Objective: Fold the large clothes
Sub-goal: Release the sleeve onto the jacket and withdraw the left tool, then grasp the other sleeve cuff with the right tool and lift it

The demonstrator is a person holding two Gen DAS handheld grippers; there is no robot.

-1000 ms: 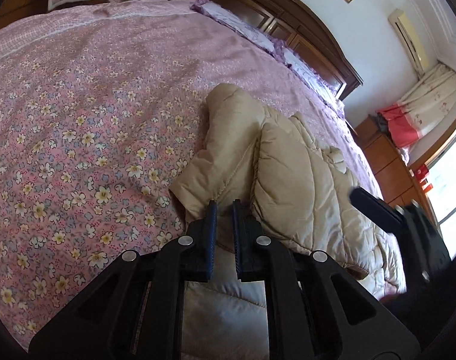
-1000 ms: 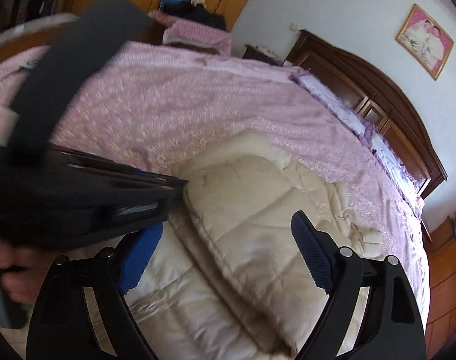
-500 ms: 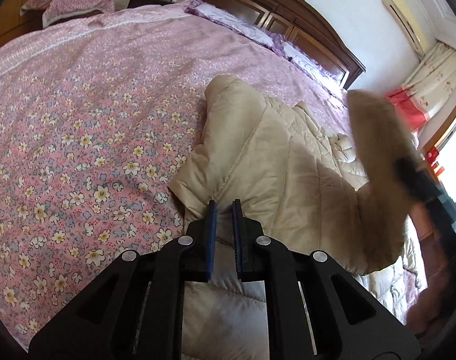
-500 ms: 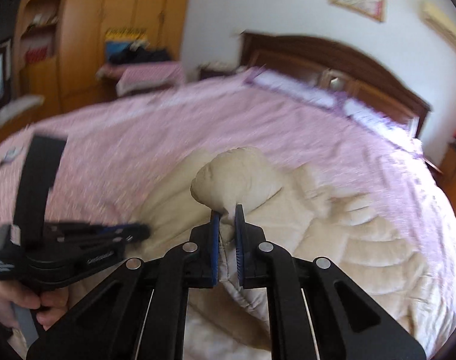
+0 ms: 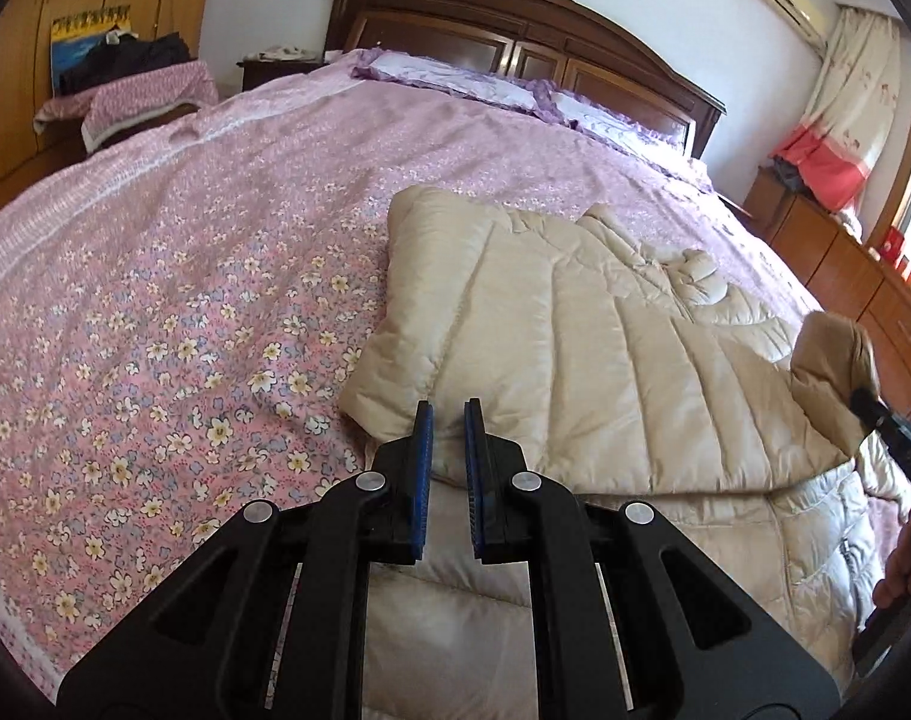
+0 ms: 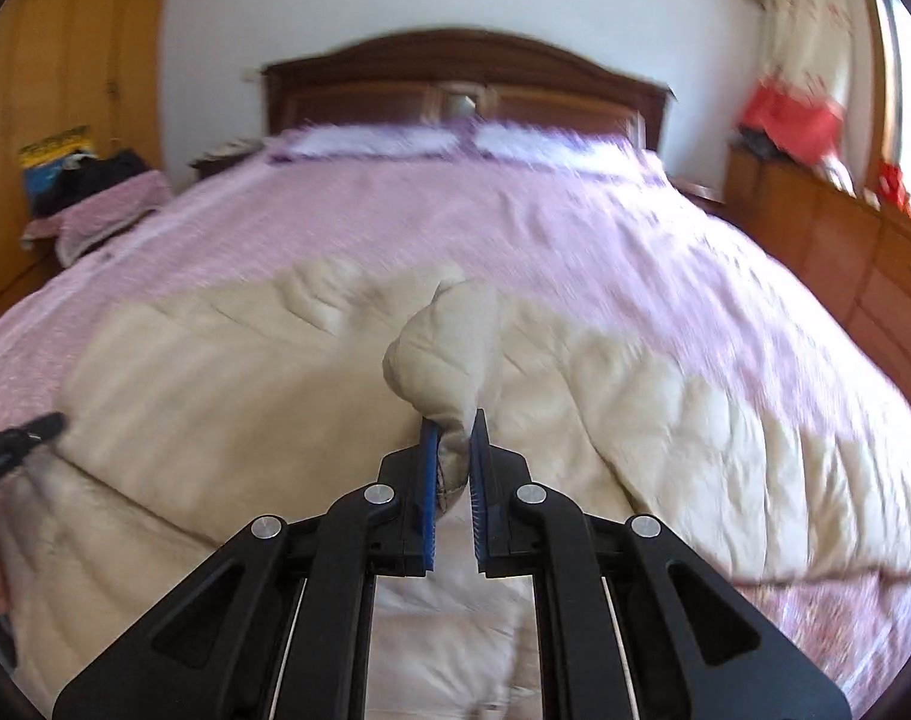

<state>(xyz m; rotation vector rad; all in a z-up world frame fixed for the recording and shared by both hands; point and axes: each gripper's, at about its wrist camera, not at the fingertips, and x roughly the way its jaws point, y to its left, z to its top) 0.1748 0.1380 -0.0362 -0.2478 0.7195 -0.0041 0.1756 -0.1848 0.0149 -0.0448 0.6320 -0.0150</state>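
Note:
A beige quilted down jacket (image 5: 575, 348) lies on the pink floral bedspread (image 5: 185, 276). My left gripper (image 5: 447, 414) is nearly shut, its jaws a narrow gap apart over the jacket's near left edge; no cloth shows between them. My right gripper (image 6: 453, 420) is shut on a sleeve cuff of the jacket (image 6: 449, 348) and holds it lifted above the jacket's body (image 6: 227, 384). The lifted cuff and right gripper also show at the right edge of the left wrist view (image 5: 839, 354). The left gripper's tip shows at the left edge of the right wrist view (image 6: 17, 438).
A dark wooden headboard (image 5: 515, 30) and purple pillows (image 5: 455, 78) stand at the far end of the bed. Wooden drawers (image 5: 845, 264) run along the right side. A bedside table with clothes (image 5: 125, 84) stands at the left.
My right gripper closed on the sleeve cuff, lifted it off the jacket's body and carried it rightward. My left gripper stayed at the jacket's near left edge.

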